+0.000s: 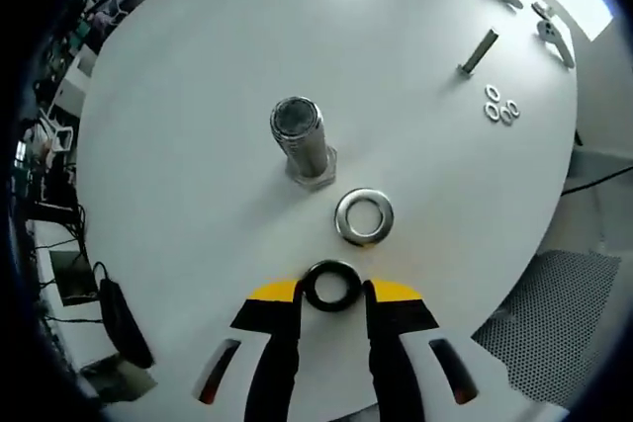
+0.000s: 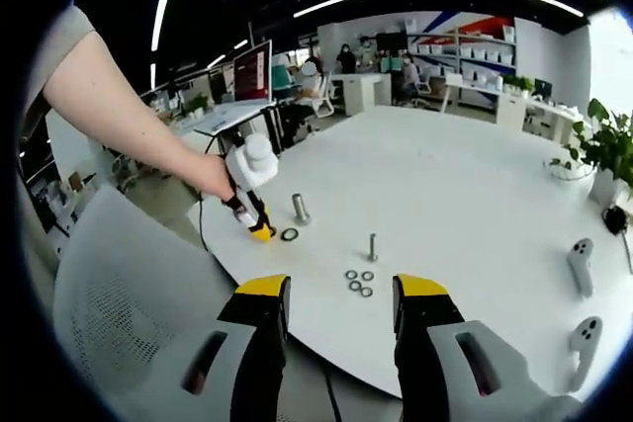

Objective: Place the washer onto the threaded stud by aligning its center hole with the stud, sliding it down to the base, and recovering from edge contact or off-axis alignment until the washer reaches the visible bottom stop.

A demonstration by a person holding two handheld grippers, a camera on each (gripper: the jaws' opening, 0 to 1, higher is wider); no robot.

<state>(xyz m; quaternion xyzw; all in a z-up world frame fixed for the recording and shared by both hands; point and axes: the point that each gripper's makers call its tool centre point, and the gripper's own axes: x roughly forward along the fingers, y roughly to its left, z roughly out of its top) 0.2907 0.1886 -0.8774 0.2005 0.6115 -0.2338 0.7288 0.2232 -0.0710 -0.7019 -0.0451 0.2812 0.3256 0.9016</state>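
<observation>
A large threaded stud [image 1: 300, 140] stands upright on its hex base on the white round table [image 1: 178, 145]. A silver washer [image 1: 364, 216] lies flat just in front of its base. My left gripper [image 1: 333, 292] is shut on a black washer [image 1: 331, 286], held flat between the yellow-tipped fingers, short of the silver one. In the right gripper view a hand holds the left gripper [image 2: 259, 229] low at the table beside the black washer [image 2: 289, 234] and the stud [image 2: 301, 210]. My right gripper [image 2: 339, 308] hangs open over the near table edge with nothing between its fingers.
A thin stud [image 1: 479, 51] [image 2: 373, 246] stands farther off with three small washers [image 1: 501, 106] [image 2: 359, 282] beside it. Two white controllers [image 2: 582, 264] lie near the right edge. A grey mesh chair [image 2: 109, 284] sits left of the table; a plant [image 2: 598, 150] stands far right.
</observation>
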